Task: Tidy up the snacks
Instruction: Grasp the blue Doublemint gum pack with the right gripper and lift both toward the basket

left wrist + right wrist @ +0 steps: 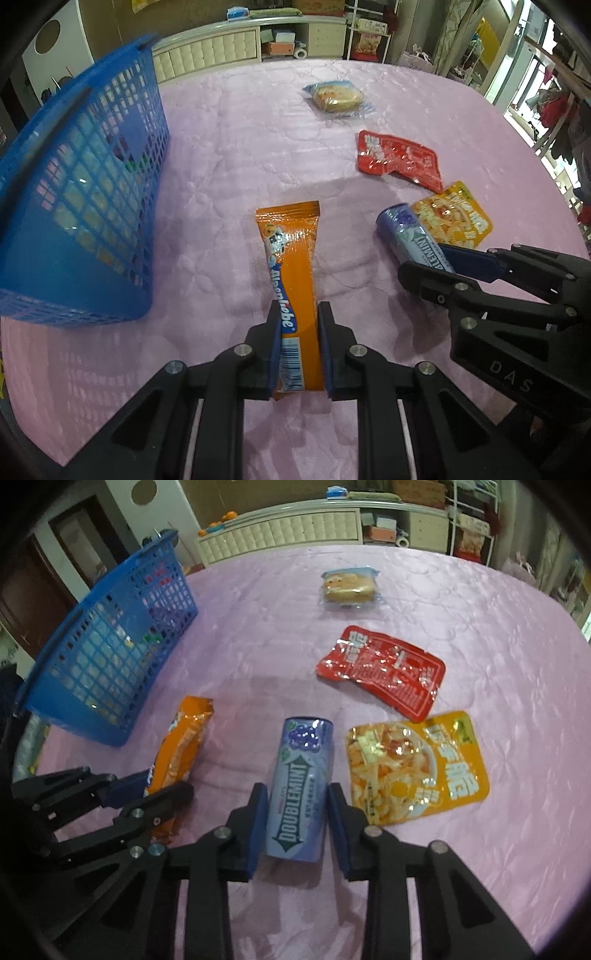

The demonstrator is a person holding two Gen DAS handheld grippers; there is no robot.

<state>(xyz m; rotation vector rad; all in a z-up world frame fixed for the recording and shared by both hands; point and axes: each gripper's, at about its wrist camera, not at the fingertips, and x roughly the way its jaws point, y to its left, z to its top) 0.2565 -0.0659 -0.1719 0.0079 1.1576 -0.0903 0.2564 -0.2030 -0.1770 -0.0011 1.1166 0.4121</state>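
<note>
While my left gripper clamps the orange Alpenliebe stick on the pink cloth, my right gripper brackets the Doublemint can, pads not quite touching. Blue basket sits at ten o'clock.

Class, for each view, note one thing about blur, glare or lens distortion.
Left wrist view: the blue basket is smeared with blur, and the far table edge bows. Right wrist view: glare speckles the red packet and yellow packet; corners are vignetted black.
</note>
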